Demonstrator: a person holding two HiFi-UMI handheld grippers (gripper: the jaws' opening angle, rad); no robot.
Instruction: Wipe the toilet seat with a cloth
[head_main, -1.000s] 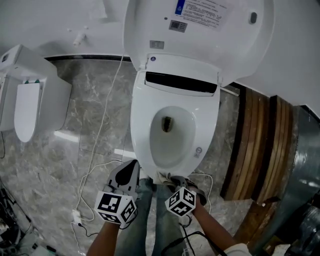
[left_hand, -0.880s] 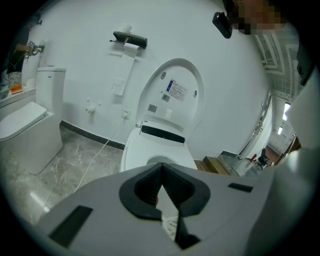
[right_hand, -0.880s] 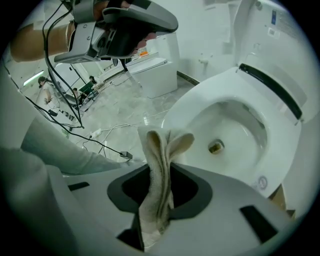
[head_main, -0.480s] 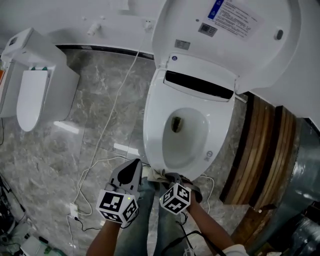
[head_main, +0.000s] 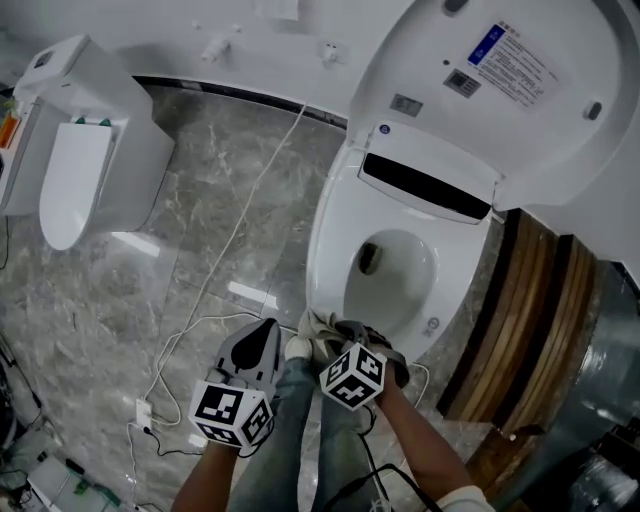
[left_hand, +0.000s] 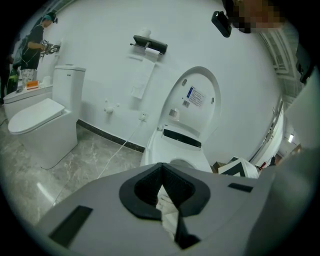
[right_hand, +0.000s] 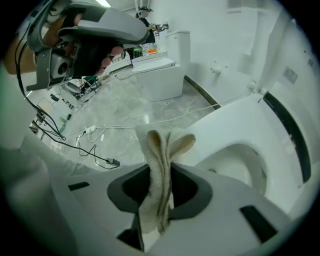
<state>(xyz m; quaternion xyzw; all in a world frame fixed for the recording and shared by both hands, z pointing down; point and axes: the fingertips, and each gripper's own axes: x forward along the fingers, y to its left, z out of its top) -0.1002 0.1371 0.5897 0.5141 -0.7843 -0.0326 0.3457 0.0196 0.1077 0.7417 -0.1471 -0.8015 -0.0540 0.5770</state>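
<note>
Right gripper (right_hand: 160, 169), pointing steeply down, its jaws closed on a folded cream terry cloth (right_hand: 156, 147) whose looped end stands out past the jaw tips; in the head view this cloth sits at the front rim of the white oval toilet seat (head_main: 331, 255), though whether it touches the rim cannot be made out. Left gripper (left_hand: 161, 168), pointing forward and slightly down just left of the right one, its jaws pressed together with no gap; a pale shape shows through the slot behind them, but what it is cannot be told. Each gripper carries a black-and-white marker cube, the left cube (head_main: 232, 415) lower in the head view than the right cube (head_main: 352, 377), and both forearms enter from the lower edge on either side of the person's blue jeans (head_main: 300, 440). The toilet's rounded white lid (head_main: 520, 95) is raised against the white wall, leaving the bowl (head_main: 398, 275) exposed. The floor (head_main: 200, 240) is grey veined stone, crossed by a thin white cable (head_main: 243, 210) running from the wall toward the grippers. A second white toilet (head_main: 85, 150), lid down, stands well apart to the left, and a brown slatted wooden panel (head_main: 512, 310) lies just right of the open toilet
</note>
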